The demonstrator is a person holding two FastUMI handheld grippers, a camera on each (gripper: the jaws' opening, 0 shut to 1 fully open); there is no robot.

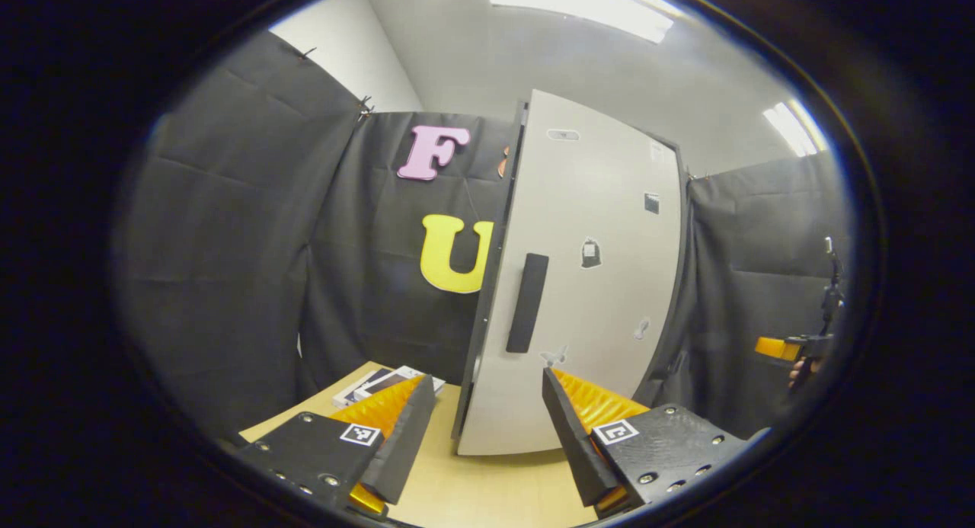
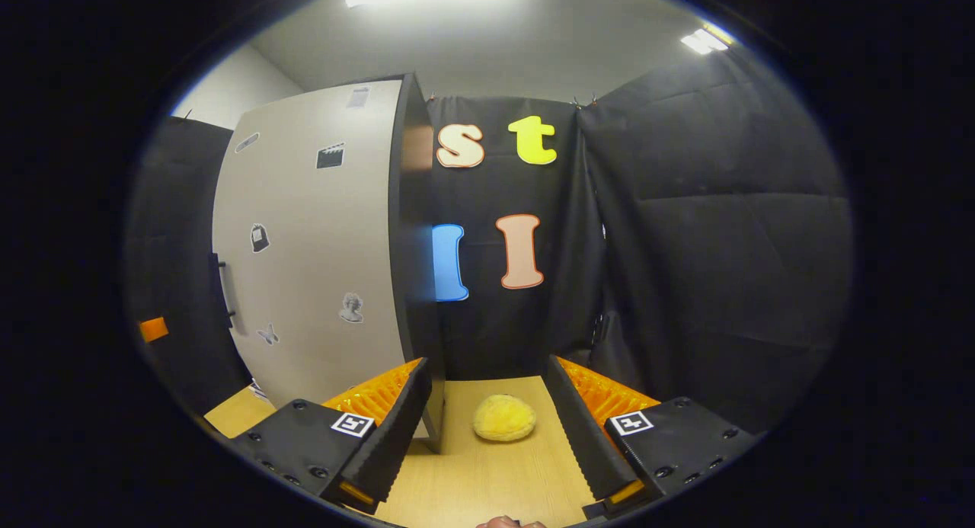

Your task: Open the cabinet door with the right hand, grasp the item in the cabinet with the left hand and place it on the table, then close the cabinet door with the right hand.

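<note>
Wooden table (image 2: 487,475) below; both grippers' fingers (image 1: 567,421) spread, empty.

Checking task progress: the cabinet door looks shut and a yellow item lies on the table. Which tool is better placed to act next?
Neither needs to. The cabinet door appears closed, the yellow item rests on the table; left tool and right tool are open.

The cabinet door (image 1: 594,284) is pale grey, upright and shut — a dark vertical handle (image 1: 527,302) near its left edge. A yellow rounded item (image 2: 504,417) lies on the wooden table (image 2: 487,475), just right of the cabinet.
</note>
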